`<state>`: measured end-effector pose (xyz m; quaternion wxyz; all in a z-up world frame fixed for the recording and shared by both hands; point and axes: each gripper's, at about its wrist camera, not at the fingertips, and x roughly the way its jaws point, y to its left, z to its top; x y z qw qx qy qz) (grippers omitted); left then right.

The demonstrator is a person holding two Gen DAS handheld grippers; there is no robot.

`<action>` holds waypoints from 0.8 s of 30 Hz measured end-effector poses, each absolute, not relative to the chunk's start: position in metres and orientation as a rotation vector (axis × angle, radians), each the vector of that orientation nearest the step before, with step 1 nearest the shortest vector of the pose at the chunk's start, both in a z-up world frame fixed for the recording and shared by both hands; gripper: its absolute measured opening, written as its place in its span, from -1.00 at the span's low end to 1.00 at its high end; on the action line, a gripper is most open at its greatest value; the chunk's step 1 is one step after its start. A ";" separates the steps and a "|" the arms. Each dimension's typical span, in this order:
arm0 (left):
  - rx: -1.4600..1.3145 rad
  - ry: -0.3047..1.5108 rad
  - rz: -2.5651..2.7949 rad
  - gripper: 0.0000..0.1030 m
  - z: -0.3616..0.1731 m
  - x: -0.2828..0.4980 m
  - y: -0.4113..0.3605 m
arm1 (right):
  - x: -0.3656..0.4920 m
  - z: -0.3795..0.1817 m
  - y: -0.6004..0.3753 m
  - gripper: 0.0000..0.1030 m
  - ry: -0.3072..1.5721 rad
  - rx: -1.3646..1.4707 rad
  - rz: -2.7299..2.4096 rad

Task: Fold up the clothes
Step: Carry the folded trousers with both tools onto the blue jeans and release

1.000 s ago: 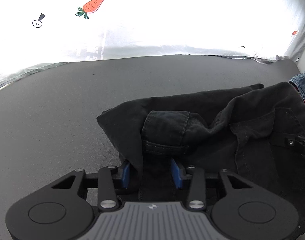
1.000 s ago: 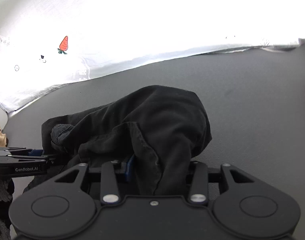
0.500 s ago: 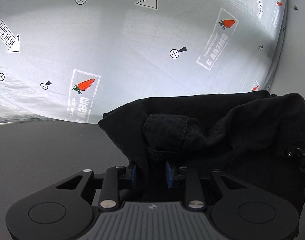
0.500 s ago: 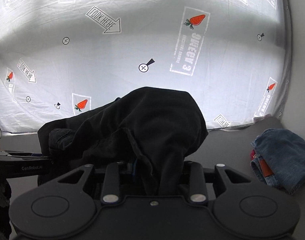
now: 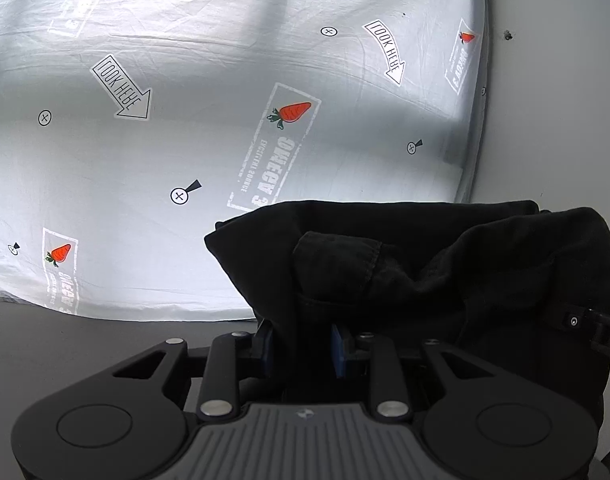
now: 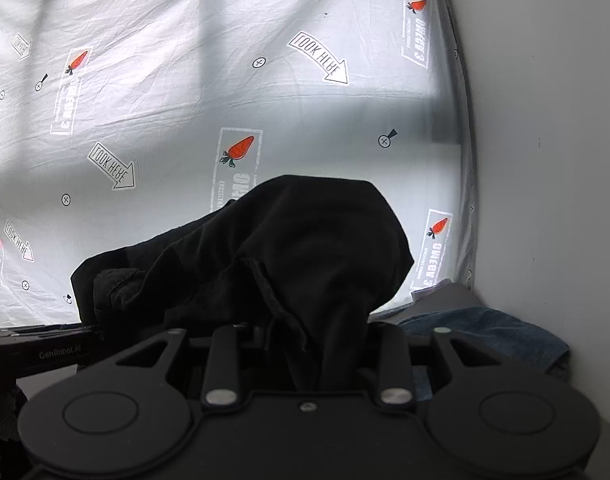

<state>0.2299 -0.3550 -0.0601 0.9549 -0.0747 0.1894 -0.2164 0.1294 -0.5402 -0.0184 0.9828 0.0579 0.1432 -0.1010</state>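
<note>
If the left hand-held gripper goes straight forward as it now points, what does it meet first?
The left hand-held gripper already clamps the black garment. Beyond that, probably the printed white backdrop sheet; depth is unclear.

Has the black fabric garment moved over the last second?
Yes: up. The black fabric garment, clamped in the left gripper, now stands against the carrot-printed white backdrop sheet; a second ago it lay over the grey tabletop.
</note>
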 end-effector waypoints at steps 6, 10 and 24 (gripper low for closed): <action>-0.212 0.425 -0.473 -0.44 -0.031 0.215 -0.469 | 0.114 0.003 -0.661 -0.36 0.299 0.032 -0.209; -0.178 0.414 -0.523 -0.44 -0.019 0.219 -0.532 | 0.116 0.009 -0.739 -0.35 0.286 0.048 -0.214; -0.090 0.518 -0.518 -0.51 -0.054 0.310 -0.662 | 0.219 -0.043 -0.868 -0.31 0.408 0.092 -0.255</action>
